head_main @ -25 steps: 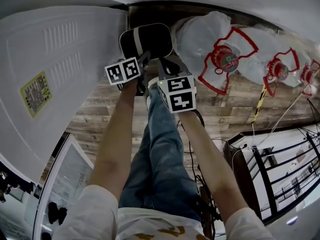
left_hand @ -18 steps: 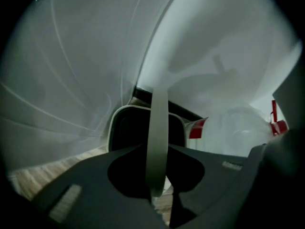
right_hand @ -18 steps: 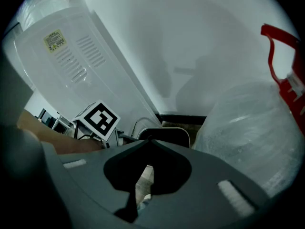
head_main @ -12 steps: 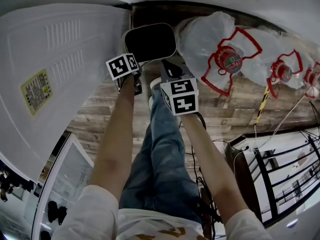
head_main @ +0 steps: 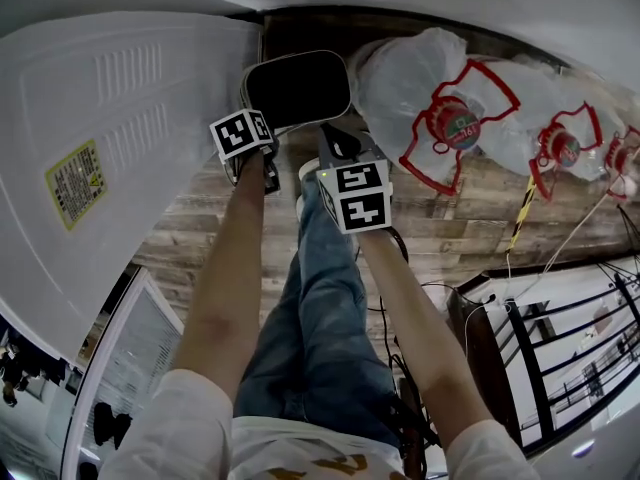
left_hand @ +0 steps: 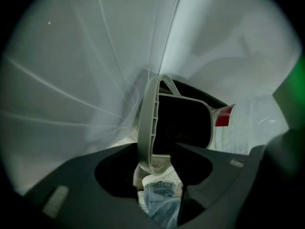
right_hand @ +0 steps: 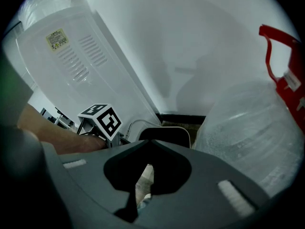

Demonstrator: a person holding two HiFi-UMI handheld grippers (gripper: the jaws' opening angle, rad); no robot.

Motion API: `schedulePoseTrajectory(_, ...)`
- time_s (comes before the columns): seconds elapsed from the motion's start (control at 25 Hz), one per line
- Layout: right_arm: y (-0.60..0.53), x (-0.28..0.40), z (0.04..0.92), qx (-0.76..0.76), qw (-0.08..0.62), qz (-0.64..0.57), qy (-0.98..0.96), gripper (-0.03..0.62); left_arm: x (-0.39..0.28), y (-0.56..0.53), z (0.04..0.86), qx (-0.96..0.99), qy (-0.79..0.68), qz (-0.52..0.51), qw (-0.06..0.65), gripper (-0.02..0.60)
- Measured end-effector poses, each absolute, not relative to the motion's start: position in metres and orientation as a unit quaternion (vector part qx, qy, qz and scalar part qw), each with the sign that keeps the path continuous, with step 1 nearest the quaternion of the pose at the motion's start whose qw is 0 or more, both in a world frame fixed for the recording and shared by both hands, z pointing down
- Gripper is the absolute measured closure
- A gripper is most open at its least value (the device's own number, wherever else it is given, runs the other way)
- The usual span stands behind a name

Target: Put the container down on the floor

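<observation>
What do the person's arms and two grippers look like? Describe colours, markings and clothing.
The left gripper and right gripper each have dark grey moulded jaws and a white cube of black square markers. The arms are bare below short pale sleeves; blue jeans are worn.

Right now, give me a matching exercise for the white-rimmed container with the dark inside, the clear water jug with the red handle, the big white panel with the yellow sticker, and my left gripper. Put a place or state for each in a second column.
Things:
1. white-rimmed dark container
2. clear water jug with red handle
3. white panel with yellow sticker
4. left gripper

Places or states:
A. far left of the head view
B. shut on a rim
C. middle, between panel and jug
D. right of the container

Pairs: 1-C, 2-D, 3-A, 4-B
</observation>
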State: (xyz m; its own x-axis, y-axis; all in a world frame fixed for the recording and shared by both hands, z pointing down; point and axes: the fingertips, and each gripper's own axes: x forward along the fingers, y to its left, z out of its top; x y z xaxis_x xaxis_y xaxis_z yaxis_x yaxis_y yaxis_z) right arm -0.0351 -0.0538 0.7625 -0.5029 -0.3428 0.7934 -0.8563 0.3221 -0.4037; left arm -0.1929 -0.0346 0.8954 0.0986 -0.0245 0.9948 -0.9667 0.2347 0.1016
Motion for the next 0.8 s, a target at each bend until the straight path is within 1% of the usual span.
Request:
schedulePoseTrajectory(0.08,-0.057,-0.036,0.759,0.396,0.301,0.423,-0.757,0.568,-0.194,-0.032,0.894,0.457,-0.535,0.414,0.578,0.352)
schedulePoseTrajectory(0.32,-0.063,-0.032,0.752,0.398,0.299,0.418,-0.76,0.568,-0.192,-0.029,0.891,0.444,-0.533,0.406,0.595,0.342)
schedulePoseTrajectory(0.52,-0.064,-0.03,0.746,0.403,0.291,0.42,-0.759,0.568,-0.193,-0.029,0.886,0.439,-0.541,0.411,0.588,0.304)
schedulePoseTrajectory(0.8,-0.064,-0.026,0.738,0.41,0.292,0.413,-0.759,0.568,-0.19,-0.036,0.873,0.453,-0.55,0.412,0.568,0.304)
